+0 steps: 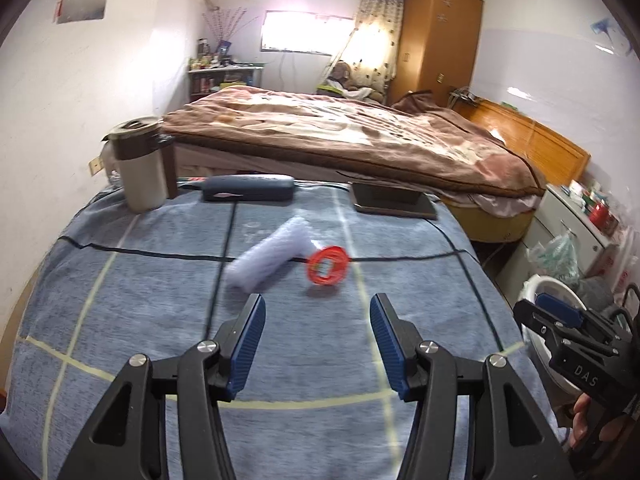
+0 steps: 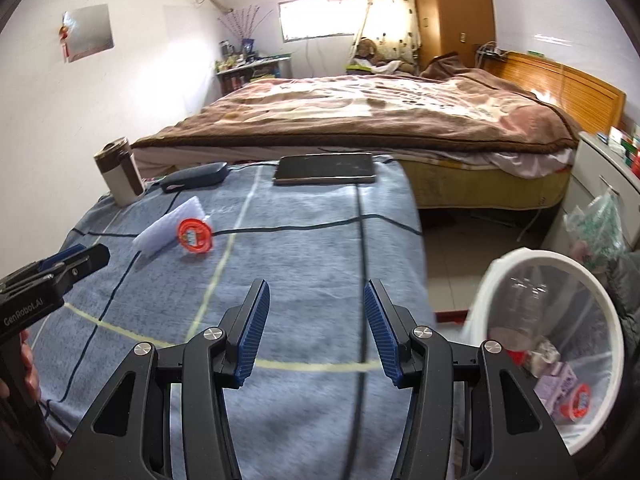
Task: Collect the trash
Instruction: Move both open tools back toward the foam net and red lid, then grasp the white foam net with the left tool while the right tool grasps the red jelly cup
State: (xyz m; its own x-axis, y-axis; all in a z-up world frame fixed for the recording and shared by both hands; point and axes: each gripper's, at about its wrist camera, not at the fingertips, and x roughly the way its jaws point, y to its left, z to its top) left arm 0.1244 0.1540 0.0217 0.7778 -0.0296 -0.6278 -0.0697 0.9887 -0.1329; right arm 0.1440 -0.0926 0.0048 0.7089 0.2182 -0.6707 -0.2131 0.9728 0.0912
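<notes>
A white foam piece (image 1: 266, 256) and a red round lid (image 1: 328, 266) lie side by side on the blue checked cloth (image 1: 160, 320). My left gripper (image 1: 318, 320) is open and empty, a short way in front of them. They also show in the right wrist view, foam (image 2: 168, 228) and lid (image 2: 195, 237), far left. My right gripper (image 2: 316, 304) is open and empty over the cloth's right part, beside a white trash basket (image 2: 500, 264) holding several scraps. The right gripper also shows in the left wrist view (image 1: 560, 316).
A cup with a brown lid (image 1: 140, 164), a dark blue case (image 1: 248, 188) and a tablet (image 1: 390, 200) stand along the cloth's far edge. A bed (image 1: 360, 132) lies behind. A white cabinet (image 2: 600, 184) and a plastic bag (image 2: 596, 224) are at the right.
</notes>
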